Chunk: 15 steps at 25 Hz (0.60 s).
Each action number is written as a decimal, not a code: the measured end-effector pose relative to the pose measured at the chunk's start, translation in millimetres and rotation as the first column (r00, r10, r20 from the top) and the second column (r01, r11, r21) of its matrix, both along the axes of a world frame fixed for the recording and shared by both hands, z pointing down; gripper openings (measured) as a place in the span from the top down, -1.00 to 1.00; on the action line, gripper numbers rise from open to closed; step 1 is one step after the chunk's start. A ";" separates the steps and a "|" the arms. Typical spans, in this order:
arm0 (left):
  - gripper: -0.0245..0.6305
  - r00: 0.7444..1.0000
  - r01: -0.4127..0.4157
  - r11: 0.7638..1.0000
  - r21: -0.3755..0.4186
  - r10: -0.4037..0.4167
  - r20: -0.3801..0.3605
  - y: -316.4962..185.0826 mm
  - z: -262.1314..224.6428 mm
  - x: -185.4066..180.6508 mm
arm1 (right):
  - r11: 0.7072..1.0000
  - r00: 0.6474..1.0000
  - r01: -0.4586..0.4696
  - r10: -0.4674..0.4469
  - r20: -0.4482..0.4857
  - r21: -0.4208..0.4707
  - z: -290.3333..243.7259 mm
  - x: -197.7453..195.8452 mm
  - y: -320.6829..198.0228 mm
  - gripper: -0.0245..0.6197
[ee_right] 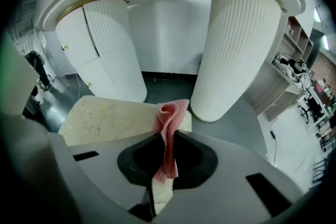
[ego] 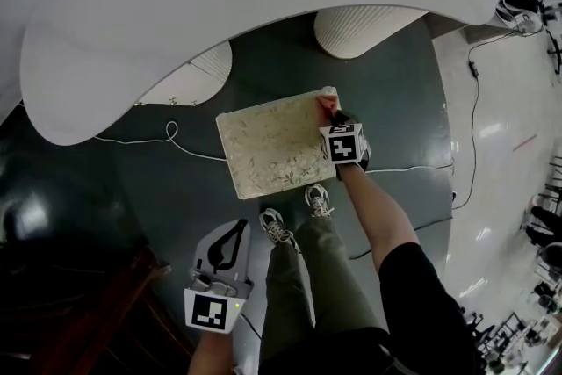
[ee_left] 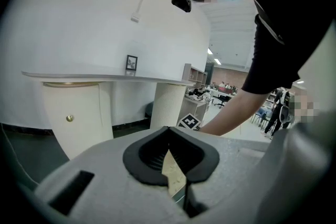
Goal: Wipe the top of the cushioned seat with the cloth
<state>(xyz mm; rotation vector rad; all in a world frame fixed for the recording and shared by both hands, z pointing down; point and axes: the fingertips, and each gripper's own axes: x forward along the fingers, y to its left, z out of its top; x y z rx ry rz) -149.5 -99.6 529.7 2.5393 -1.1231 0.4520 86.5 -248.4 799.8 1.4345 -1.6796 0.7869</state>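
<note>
- Cushioned seat [ego: 272,145], cream, floral, rectangular, stands on the dark floor.
- My right claw [ee_right: 170,136] pinches the pink textured cloth [ee_right: 169,118] at its far right corner.
- Left claw [ee_left: 169,131] closed, empty.
- I'd press flat, overlap strokes.

The cloth [ee_right: 169,115] pinched between the right gripper's [ee_right: 167,136] black fingers [ee_right: 137,157] is showing salmon pink with a fine waffle weave. Just beyond those fingers, the seat [ee_right: 105,119] is looking cream with a faint golden floral print.
</note>
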 end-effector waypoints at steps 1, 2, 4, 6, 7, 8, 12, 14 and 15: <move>0.87 1.000 -0.011 1.000 -0.001 0.011 -0.003 -1.0 0.4 6.4 | 1.000 1.000 -0.014 0.014 -0.014 -0.003 0.6 14.3 0.9 0.84; 0.87 1.000 -0.021 1.000 -0.003 0.021 -0.003 -1.9 1.0 11.7 | 1.000 0.999 -0.028 0.028 -0.026 -0.008 1.2 26.8 2.0 0.84; 0.87 0.999 -0.034 0.999 -0.006 0.034 0.000 -3.7 1.9 19.6 | 0.998 0.998 -0.049 0.048 -0.051 -0.025 1.7 48.6 5.2 0.84; 0.87 0.999 -0.037 0.999 -0.005 0.037 0.001 -5.3 1.6 24.8 | 0.998 0.995 -0.058 0.055 -0.078 -0.038 1.8 67.5 8.6 0.84; 0.87 0.999 -0.036 0.999 -0.002 0.036 -0.001 -6.1 1.0 26.6 | 0.997 0.994 -0.062 0.058 -0.088 -0.042 1.5 74.6 10.3 0.84; 0.87 0.999 -0.033 0.999 0.000 0.033 -0.004 -6.6 0.4 28.0 | 0.997 0.994 -0.066 0.062 -0.094 -0.043 1.2 79.9 11.7 0.85; 0.87 0.999 -0.032 0.999 -0.003 0.032 0.001 -2.1 -1.2 31.9 | 0.997 0.994 -0.080 0.079 -0.073 -0.021 -6.3 80.6 14.7 0.84; 0.87 0.999 -0.032 0.999 -0.005 0.032 0.002 1.1 -2.6 31.1 | 0.997 0.996 -0.082 0.082 -0.022 0.015 -18.0 63.8 13.7 0.84; 0.87 1.000 -0.030 1.000 -0.005 0.030 0.002 2.8 -3.3 29.4 | 0.996 0.997 -0.080 0.080 0.013 0.034 -23.7 51.1 13.3 0.84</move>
